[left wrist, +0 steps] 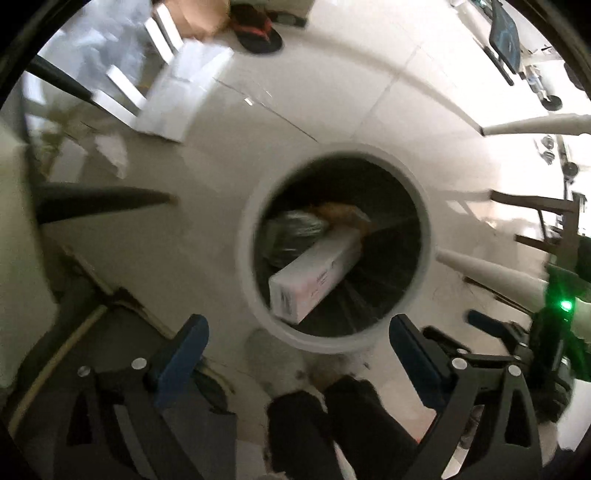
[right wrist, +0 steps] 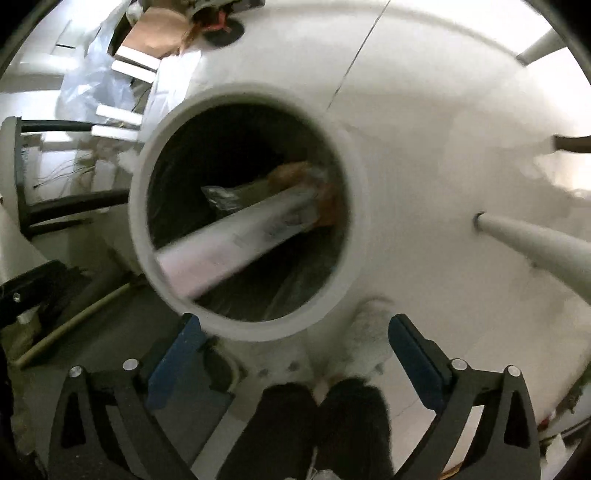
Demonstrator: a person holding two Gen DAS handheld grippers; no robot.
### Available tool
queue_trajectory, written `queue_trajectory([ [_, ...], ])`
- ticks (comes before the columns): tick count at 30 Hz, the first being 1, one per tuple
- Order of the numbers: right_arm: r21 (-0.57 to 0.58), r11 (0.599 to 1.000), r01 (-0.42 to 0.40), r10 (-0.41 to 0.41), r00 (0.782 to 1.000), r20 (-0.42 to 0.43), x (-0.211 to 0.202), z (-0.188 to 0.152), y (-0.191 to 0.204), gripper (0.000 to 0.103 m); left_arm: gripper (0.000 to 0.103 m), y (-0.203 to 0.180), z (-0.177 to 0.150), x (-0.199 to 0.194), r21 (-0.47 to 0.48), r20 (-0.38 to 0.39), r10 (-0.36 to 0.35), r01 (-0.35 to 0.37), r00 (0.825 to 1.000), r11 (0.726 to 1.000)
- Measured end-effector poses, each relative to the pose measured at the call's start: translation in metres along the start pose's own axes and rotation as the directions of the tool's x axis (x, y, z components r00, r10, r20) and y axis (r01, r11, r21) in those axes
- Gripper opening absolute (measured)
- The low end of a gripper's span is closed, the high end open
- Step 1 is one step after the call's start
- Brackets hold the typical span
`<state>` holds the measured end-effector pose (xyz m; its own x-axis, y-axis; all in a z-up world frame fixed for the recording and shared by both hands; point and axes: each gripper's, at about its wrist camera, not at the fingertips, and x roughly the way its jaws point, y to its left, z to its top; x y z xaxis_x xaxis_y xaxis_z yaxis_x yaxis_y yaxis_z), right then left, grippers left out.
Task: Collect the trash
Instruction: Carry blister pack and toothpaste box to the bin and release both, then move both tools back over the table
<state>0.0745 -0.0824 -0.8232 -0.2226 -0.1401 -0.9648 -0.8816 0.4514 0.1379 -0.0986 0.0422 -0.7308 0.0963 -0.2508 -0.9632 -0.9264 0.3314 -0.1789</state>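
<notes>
A round white bin (left wrist: 424, 236) with a dark liner stands on the pale floor, seen from above. Inside it a long white box (left wrist: 317, 273) leans against the near rim, over a dark plastic bag (left wrist: 291, 229) and a brown crumpled piece (left wrist: 340, 214). My left gripper (left wrist: 298, 325) hangs open above the bin's near rim, with nothing between its blue pads. In the right wrist view the bin (right wrist: 352, 184) sits left of centre with the white box (right wrist: 236, 236), clear plastic (right wrist: 221, 195) and the brown piece (right wrist: 295, 173) inside. My right gripper (right wrist: 294, 321) is open and holds nothing.
A person's dark trouser legs (left wrist: 332, 424) stand close behind the bin. White furniture legs (left wrist: 491, 273) slant in from the right. A pile of white boxes and plastic (left wrist: 177, 96) and a black sandal (left wrist: 258, 33) lie beyond. A wooden stick (right wrist: 74, 325) lies at the left.
</notes>
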Motion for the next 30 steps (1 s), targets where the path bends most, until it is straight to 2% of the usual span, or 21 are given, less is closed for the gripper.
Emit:
queue_trajectory([
  [4, -0.01, 0.996, 0.091, -0.089, 0.992, 0.086, -0.018, -0.008, 0.016, 0.103, 0.1, -0.001, -0.016, -0.02, 0.007, 0.116, 0.125, -0.127, 0.985, 0.992],
  [5, -0.004, 0.995, 0.103, -0.102, 0.99, 0.099, -0.023, -0.009, 0.018, 0.103, 0.1, -0.001, -0.019, -0.022, 0.018, 0.135, 0.13, -0.133, 0.982, 0.991],
  [8, 0.014, 0.99, 0.142, -0.142, 0.981, 0.134, -0.04, -0.018, 0.024, 0.103, 0.1, -0.005, -0.031, -0.029, 0.023, 0.146, 0.172, -0.177, 0.974, 0.984],
  [21, 0.051, 0.986, 0.16, -0.166, 0.973, 0.159, -0.105, -0.057, 0.036, 0.103, 0.1, -0.017, -0.065, -0.078, 0.02, 0.164, 0.179, -0.185, 0.97, 0.983],
  [30, 0.025, 0.987, 0.161, -0.162, 0.969, 0.184, -0.198, -0.095, 0.055, 0.103, 0.1, -0.018, -0.101, -0.155, -0.008, 0.173, 0.195, -0.197, 0.965, 0.98],
])
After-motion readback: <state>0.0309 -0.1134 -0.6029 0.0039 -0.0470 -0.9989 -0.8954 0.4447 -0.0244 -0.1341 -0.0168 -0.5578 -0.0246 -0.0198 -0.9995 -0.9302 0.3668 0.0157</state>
